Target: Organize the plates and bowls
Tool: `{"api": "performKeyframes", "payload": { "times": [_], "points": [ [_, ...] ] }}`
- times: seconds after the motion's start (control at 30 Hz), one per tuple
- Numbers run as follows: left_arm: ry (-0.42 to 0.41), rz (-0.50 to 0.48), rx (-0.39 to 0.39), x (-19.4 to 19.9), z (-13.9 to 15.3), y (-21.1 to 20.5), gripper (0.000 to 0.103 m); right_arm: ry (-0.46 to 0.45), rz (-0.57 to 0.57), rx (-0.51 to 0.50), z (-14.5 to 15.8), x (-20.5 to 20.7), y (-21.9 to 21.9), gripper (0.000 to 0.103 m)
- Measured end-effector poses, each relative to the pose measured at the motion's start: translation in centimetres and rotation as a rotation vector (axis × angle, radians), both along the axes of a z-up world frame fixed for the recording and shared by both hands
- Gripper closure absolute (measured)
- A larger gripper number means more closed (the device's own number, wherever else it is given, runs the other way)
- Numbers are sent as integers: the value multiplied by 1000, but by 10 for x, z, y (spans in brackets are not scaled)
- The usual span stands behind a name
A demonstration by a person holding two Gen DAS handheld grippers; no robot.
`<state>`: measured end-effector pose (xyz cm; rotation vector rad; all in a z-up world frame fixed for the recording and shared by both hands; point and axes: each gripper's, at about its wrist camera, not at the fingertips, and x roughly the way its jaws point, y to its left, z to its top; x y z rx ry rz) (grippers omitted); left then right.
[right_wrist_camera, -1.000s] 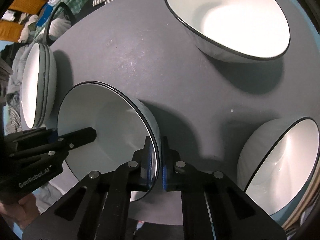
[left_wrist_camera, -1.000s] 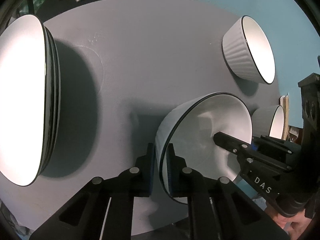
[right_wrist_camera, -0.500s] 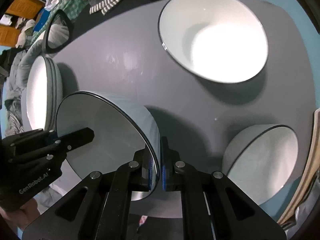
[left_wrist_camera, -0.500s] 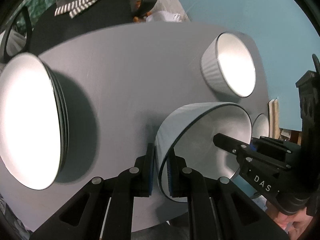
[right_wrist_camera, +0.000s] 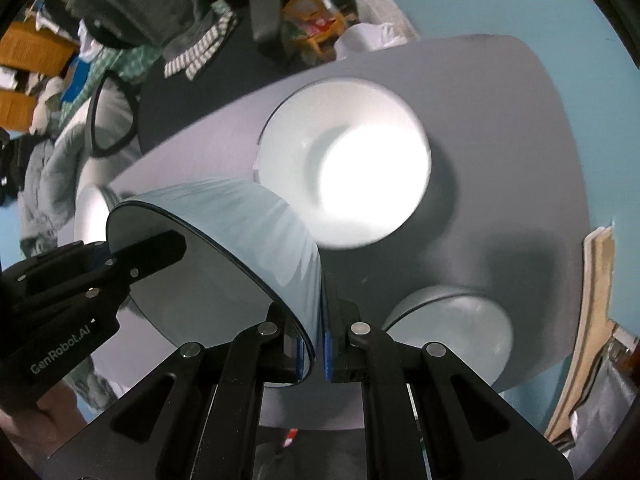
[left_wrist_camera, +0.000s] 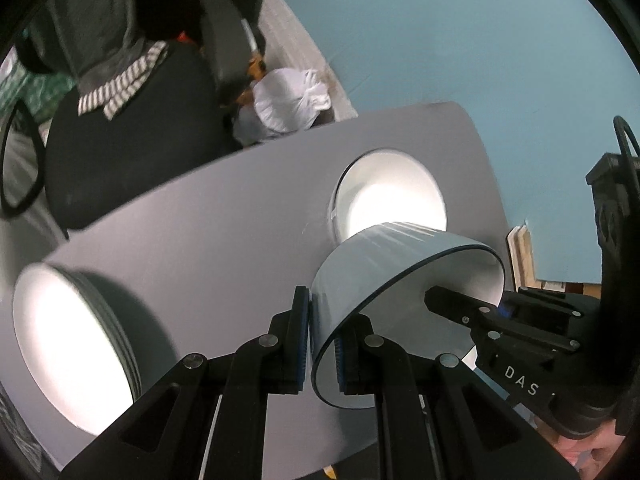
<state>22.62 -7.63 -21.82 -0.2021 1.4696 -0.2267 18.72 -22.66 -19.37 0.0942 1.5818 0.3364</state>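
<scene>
lifted off the table [left_wrist_camera: 208,240], ribbed white bowl [left_wrist_camera: 384,256] shows black rim.

The held bowl [left_wrist_camera: 404,276] is gleaming like glazed ceramic, smooth and glossy white inside with a thin dark rim and a faintly ribbed outer wall, while the desk [left_wrist_camera: 224,232] under it is showing a flat, matt grey finish. The left gripper [left_wrist_camera: 320,344] is looking like matt black plastic with shiny metal screw heads and ridged blue pads [left_wrist_camera: 305,340], and the right gripper [right_wrist_camera: 318,346] is showing the same. Beyond the desk, the striped cloth [left_wrist_camera: 120,88] is looking soft and woven.
</scene>
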Motion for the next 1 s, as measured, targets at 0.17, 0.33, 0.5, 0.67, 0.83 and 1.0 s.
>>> {"api": "performKeyframes", "payload": {
  "times": [0.17,0.33,0.5,0.67,0.83,1.0],
  "points": [
    [-8,-29,14,24,-6,-15,93,-8,-45,0,2,19,-16,96],
    [12,-52,54,41,-22,-25,93,17,-82,5,-7,43,-29,96],
    [31,-59,67,49,-30,-27,93,36,-89,-19,-18,57,-29,96],
    [51,-70,74,49,-37,-28,93,46,-73,-36,-20,61,-33,96],
    [35,-92,114,48,-36,-33,92,58,-61,-57,-25,62,-36,95],
    [78,-92,144,50,-43,-34,68,99,-53,-29,-25,67,-39,88]
  ]
}}
